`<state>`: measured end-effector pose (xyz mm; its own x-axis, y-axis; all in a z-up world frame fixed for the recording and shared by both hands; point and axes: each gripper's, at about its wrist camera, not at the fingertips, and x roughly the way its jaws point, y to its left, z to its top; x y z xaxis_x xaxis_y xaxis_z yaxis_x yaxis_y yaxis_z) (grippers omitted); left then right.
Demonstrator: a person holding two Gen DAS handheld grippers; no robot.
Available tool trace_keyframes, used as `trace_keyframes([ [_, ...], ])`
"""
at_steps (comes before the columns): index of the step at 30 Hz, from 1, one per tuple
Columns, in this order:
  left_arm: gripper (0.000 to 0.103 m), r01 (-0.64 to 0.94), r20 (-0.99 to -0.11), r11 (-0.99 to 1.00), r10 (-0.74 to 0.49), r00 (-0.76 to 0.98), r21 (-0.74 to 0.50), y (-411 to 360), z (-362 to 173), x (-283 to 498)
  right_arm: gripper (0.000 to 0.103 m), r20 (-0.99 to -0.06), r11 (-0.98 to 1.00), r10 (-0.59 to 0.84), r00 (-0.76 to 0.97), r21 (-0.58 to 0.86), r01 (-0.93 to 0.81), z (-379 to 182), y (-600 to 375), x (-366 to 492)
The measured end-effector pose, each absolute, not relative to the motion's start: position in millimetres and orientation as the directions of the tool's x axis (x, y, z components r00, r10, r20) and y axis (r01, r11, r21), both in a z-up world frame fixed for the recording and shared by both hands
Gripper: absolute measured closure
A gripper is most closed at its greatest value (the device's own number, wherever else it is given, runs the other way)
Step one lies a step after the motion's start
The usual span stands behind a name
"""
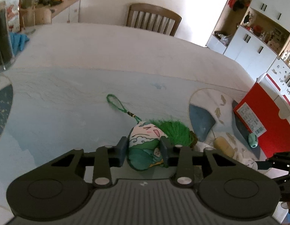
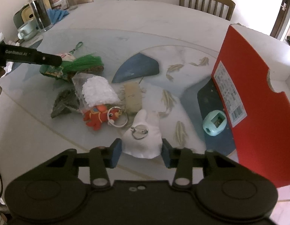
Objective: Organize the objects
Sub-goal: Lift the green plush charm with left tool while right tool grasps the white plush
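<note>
A zongzi-shaped cloth sachet (image 1: 145, 140) with a green tassel (image 1: 174, 133) and a green cord loop lies on the table. My left gripper (image 1: 144, 148) has both pads against the sachet's sides and is shut on it. The right wrist view shows the same sachet (image 2: 51, 71) under the left gripper's dark finger (image 2: 51, 59). A white plush keychain (image 2: 145, 142) with a metal ring sits between the pads of my right gripper (image 2: 142, 152). A thin gap shows at its left side, so the jaws stand open around it.
A red box (image 2: 257, 103) stands open at the right, with a teal sharpener (image 2: 214, 121) against it. A red plush toy (image 2: 96, 118), a bagged white fluffy item (image 2: 98, 91), a dark green piece (image 2: 65, 103) and a beige brush (image 2: 132, 99) lie mid-table. A glass jar (image 2: 41, 13) and a cup (image 2: 26, 30) stand far left.
</note>
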<state>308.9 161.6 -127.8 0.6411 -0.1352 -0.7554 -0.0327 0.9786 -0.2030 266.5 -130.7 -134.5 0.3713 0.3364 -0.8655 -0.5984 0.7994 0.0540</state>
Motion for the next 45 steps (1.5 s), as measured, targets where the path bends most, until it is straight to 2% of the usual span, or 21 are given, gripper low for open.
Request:
trace_keyframes([
  [6, 0.085, -0.051, -0.722, 0.98, -0.106, 0.684, -0.192, 153.6, -109.1, 298.8, 0.063, -0.844, 0.805, 0.357, 0.4, 0.06, -0.591, -124.2, -136.3, 262.5],
  [9, 0.097, -0.055, -0.707, 0.982, -0.09, 0.702, -0.18, 150.6, -101.1, 293.2, 0.063, -0.835, 0.803, 0.372, 0.405, 0.071, -0.592, -116.2, -140.9, 259.6],
  [11, 0.097, -0.031, -0.706, 0.979, -0.122, 0.698, -0.2, 148.6, -99.8, 292.8, 0.063, -0.83, 0.799, 0.383, 0.406, 0.077, -0.597, -112.7, -143.6, 256.7],
  [19, 0.097, -0.058, -0.743, 0.981, -0.102, 0.661, -0.186, 146.8, -113.5, 287.3, 0.063, -0.83, 0.795, 0.393, 0.396, 0.09, -0.6, -109.5, -154.0, 250.5],
  [20, 0.095, -0.051, -0.741, 0.983, -0.099, 0.664, -0.177, 146.9, -113.3, 285.4, 0.063, -0.83, 0.794, 0.396, 0.393, 0.094, -0.6, -109.5, -155.3, 249.7],
  [21, 0.089, -0.052, -0.743, 0.986, -0.084, 0.664, -0.158, 146.7, -113.3, 284.3, 0.063, -0.83, 0.794, 0.397, 0.392, 0.096, -0.601, -109.4, -156.6, 249.0],
  [23, 0.072, -0.059, -0.744, 0.99, -0.055, 0.666, -0.126, 147.1, -113.5, 283.2, 0.063, -0.829, 0.792, 0.4, 0.389, 0.1, -0.602, -109.1, -158.2, 247.8],
  [25, 0.039, -0.07, -0.744, 0.99, -0.047, 0.667, -0.125, 149.6, -114.4, 283.9, 0.063, -0.829, 0.791, 0.402, 0.388, 0.101, -0.604, -108.7, -158.9, 247.6],
  [28, 0.036, -0.086, -0.749, 0.99, -0.028, 0.662, -0.113, 150.2, -117.6, 287.6, 0.063, -0.83, 0.789, 0.403, 0.386, 0.101, -0.606, -108.8, -159.3, 247.7],
  [31, 0.028, -0.103, -0.775, 0.99, -0.009, 0.632, -0.096, 150.5, -127.0, 297.3, 0.063, -0.832, 0.789, 0.402, 0.384, 0.102, -0.605, -109.4, -159.5, 248.0],
  [43, 0.028, -0.124, -0.786, 0.989, 0.011, 0.619, -0.084, 154.9, -145.8, 311.8, 0.063, -0.84, 0.8, 0.387, 0.38, 0.101, -0.591, -112.9, -162.6, 247.8],
  [45, 0.032, -0.126, -0.781, 0.989, 0.022, 0.624, -0.073, 153.9, -145.7, 310.9, 0.063, -0.839, 0.801, 0.387, 0.382, 0.1, -0.59, -112.5, -163.5, 247.9],
])
